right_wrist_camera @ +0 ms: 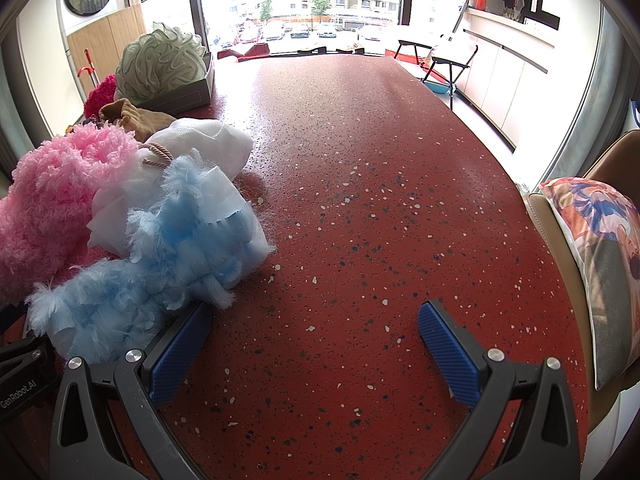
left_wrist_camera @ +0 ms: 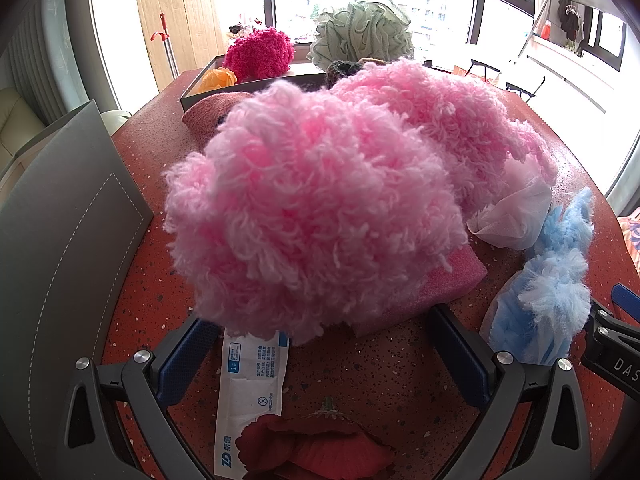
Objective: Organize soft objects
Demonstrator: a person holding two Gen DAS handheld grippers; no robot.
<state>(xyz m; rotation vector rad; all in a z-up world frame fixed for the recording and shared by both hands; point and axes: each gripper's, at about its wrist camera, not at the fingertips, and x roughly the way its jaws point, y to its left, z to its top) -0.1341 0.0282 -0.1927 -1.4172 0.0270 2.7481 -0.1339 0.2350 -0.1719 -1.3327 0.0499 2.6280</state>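
**Left claw lining up on the pink fluff, right claw idle**

Left claw (left_wrist_camera: 320,344) is sitting wide open with nothing between its blue pads — the fluffy pink yarn pile (left_wrist_camera: 320,200) is lying just ahead of the fingertips, draped over a pink foam block (left_wrist_camera: 448,284) on the red speckled tabletop (right_wrist_camera: 380,200). Right claw (right_wrist_camera: 316,344) is also gaping wide and holding nothing; its left pad (right_wrist_camera: 178,354) is just beside, maybe brushing, the pale blue feathery duster (right_wrist_camera: 160,264).

Likely step, judging from the layout: grabbing the pink yarn and moving it to the grey cardboard tray (left_wrist_camera: 256,82) at the far side, which is already holding a magenta yarn ball (left_wrist_camera: 260,54), an orange fabric flower (left_wrist_camera: 219,79) and a green mesh bath puff (left_wrist_camera: 362,36).

Doing it well:
- pushing deep into the bulk — loose strands alone will be slipping out
- closing fully, since it compresses a lot
- keeping pads above the foam block and off the white printed packet (left_wrist_camera: 248,392) underneath
- lifting high enough for trailing yarn to be clearing the tray wall
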